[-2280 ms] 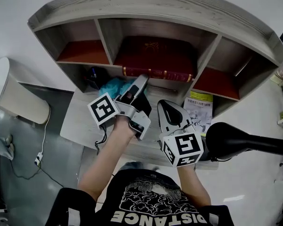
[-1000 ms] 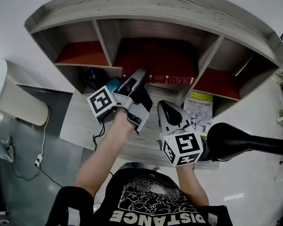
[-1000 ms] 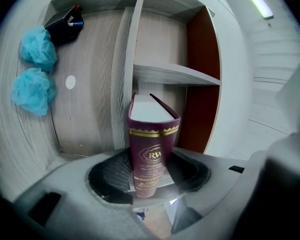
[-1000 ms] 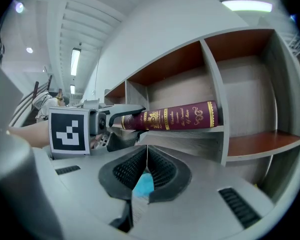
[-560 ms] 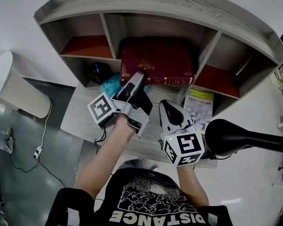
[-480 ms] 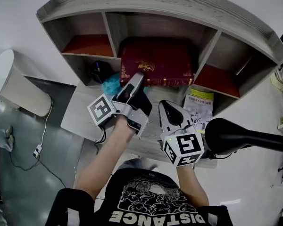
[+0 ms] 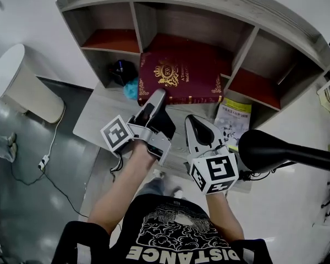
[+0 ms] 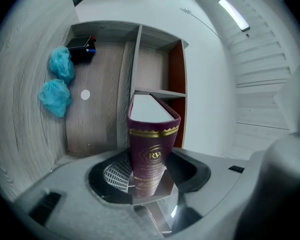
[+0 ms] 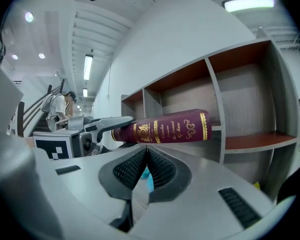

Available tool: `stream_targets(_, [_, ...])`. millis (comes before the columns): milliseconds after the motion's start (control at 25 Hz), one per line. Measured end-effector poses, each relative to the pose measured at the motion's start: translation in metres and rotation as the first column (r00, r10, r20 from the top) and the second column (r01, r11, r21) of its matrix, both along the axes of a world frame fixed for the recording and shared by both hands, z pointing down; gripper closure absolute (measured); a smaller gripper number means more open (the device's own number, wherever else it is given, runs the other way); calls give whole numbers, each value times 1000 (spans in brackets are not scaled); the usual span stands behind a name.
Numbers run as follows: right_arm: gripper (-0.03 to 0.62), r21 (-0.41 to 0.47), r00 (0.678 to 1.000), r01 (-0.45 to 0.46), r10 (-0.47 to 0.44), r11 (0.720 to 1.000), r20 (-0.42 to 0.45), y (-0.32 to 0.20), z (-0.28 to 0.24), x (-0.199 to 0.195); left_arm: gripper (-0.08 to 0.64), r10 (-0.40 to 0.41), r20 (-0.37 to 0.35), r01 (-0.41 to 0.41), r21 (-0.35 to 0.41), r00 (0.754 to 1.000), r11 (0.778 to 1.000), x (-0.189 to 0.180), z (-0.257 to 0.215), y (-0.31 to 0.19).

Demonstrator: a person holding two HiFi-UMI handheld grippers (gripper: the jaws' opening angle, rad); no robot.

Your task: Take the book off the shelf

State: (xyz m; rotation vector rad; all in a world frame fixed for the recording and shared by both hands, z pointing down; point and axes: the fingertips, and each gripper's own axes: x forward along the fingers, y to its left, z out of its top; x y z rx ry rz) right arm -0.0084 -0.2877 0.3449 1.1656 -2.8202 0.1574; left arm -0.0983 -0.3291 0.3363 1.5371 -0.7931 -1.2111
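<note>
The book [image 7: 179,81] is clamped at its near edge by the left hand-held gripper [image 7: 158,95], half outside the middle bay of the shelf [image 7: 209,1]; the right hand-held gripper [image 7: 191,121] is clenched, empty.

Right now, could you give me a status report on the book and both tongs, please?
Left tongs shut on the book. Right tongs shut, empty. Book held up in front of the shelf's middle compartment. Nothing blocking it.

Grey wooden shelf [image 7: 209,0] stands along the desk's [image 7: 102,117] back edge. Tucked under it near the back left corner: a black box [image 7: 121,70], a crumpled blue bundle [image 7: 131,89] just beside. Printed booklet [image 7: 234,117] lies flat toward the right edge.
</note>
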Motion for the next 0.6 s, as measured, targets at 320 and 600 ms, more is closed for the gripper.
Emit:
stream_targets(320, [575, 30, 999, 44, -44, 999, -8, 32, 4, -6, 355, -50, 4, 50, 11, 999, 999, -5, 13, 42])
stream_targets(600, [577, 29, 997, 76, -76, 997, -3, 46, 2, -10, 355, -81, 3, 81, -4, 997, 997, -8, 19, 63])
